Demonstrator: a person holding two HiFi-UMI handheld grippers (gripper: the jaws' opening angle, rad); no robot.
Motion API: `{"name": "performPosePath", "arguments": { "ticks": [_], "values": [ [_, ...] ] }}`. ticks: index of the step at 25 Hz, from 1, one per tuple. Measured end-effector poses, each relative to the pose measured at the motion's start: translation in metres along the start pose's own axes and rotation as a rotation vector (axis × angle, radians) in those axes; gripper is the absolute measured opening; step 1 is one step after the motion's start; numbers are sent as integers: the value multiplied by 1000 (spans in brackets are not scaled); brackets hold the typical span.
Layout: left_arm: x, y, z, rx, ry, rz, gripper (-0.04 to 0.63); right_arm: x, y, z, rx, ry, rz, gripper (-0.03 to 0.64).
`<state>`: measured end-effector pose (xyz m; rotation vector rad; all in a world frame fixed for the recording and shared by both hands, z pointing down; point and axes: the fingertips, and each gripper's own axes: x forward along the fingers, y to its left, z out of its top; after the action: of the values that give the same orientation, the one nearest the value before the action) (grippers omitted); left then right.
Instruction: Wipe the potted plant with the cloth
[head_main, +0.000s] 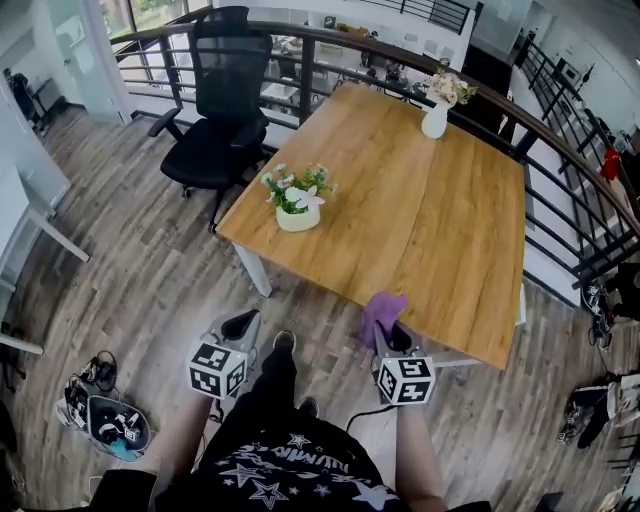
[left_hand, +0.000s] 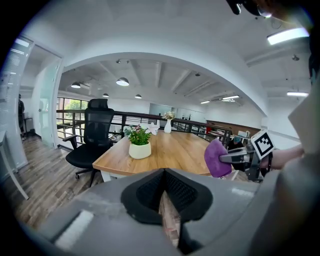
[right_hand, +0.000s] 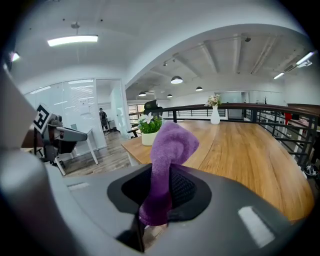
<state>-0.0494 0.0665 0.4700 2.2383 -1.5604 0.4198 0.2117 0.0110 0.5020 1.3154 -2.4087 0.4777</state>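
Table (head_main: 430, 220) of bare wood, with a chair (head_main: 215, 110) at its far-left side, clear of the work. Plant (head_main: 297, 200) near the table's left corner. Pot likely light and tippable, blossoms fragile: steady the pot, not the stems. Vase (head_main: 436, 115) well apart. Cloth (right_hand: 167, 150), soft and limp, pinched by right gripper (right_hand: 158, 201). Left gripper (left_hand: 164, 191) pressed together, empty. Approach looks unobstructed.

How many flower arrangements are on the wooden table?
2: a potted plant near the left edge of the table, and a white vase of flowers at its far end. None seem hidden.
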Motion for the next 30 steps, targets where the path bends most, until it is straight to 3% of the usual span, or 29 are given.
{"name": "performPosePath", "arguments": {
  "ticks": [15, 21, 26, 30],
  "values": [
    [116, 70, 44, 5, 30, -122, 2, 94, -45, 57, -22, 21, -73, 89],
    [155, 103, 54, -8, 54, -130, 2, 144, -51, 72, -49, 60, -62, 89],
    [174, 115, 58, -7, 61, -190, 3, 172, -46, 81, -68, 92, -37, 89],
    [190, 116, 49, 9, 122, -280, 165, 190, -45, 81, -72, 128, -25, 89]
  ]
}}
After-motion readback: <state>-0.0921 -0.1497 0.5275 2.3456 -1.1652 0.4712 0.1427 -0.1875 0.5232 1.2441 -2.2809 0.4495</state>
